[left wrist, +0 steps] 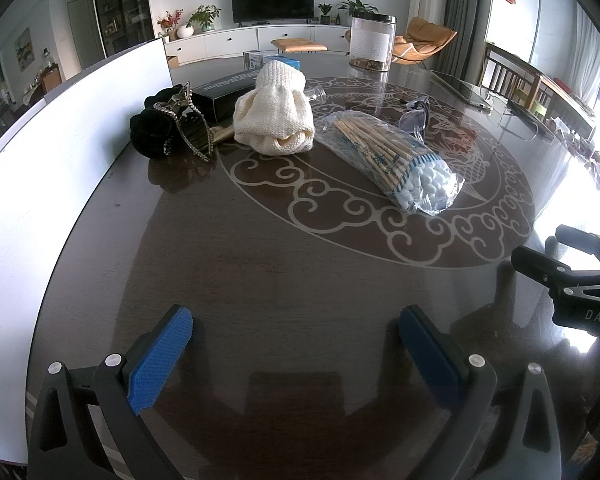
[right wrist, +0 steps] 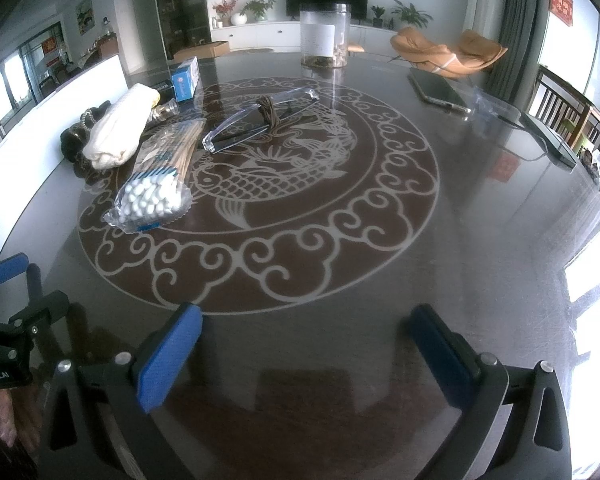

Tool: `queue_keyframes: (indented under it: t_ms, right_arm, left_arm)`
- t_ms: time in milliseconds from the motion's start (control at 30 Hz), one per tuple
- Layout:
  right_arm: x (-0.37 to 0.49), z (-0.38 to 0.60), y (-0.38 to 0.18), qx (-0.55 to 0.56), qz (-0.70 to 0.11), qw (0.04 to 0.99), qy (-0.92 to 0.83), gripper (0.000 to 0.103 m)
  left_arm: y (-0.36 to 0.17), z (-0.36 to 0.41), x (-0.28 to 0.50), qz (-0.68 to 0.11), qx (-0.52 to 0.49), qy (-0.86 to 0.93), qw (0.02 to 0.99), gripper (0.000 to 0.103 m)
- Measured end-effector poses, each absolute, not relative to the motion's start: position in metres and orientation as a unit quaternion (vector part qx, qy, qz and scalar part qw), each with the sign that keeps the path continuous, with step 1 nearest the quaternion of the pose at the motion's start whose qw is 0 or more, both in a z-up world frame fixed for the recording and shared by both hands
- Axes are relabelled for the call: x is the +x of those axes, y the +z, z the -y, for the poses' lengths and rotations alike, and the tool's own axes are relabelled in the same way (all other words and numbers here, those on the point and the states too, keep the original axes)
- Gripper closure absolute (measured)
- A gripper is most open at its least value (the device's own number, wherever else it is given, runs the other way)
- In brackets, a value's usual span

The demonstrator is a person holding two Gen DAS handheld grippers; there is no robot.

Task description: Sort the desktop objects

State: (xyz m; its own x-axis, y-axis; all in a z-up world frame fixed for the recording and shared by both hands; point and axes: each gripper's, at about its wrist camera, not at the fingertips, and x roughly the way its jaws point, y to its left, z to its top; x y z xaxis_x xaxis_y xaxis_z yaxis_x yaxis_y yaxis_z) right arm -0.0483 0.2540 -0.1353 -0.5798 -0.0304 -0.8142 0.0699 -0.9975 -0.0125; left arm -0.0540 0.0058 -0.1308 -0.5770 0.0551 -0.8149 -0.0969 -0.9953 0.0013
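Note:
A bag of cotton swabs [left wrist: 392,158] lies on the dark patterned table [left wrist: 260,280]; it also shows in the right wrist view [right wrist: 160,176]. Behind it sit a cream knitted hat [left wrist: 276,110], a black scrunchie with a jewelled hair clip [left wrist: 168,124] and a black box [left wrist: 224,92]. Clear glasses [right wrist: 256,120] with a brown hair tie [right wrist: 269,110] on them lie mid-table. My left gripper [left wrist: 296,344] is open and empty above the near table. My right gripper [right wrist: 308,344] is open and empty too.
A white board [left wrist: 40,168] stands along the table's left edge. A clear jar [right wrist: 324,36] stands at the far side, a blue box [right wrist: 185,78] at far left. A laptop [right wrist: 436,86] and cabled device [right wrist: 548,136] lie at right.

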Motion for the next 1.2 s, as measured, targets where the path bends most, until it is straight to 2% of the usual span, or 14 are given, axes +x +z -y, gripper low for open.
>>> queue_keyframes:
  t_ms: [1200]
  right_arm:
    - [-0.0507,-0.2535,-0.1358,0.458,-0.019,0.022,-0.889,0.000]
  left_arm:
    - [-0.1311,-0.0044,-0.0510,-0.021,-0.455,0.889,0.037,0.000]
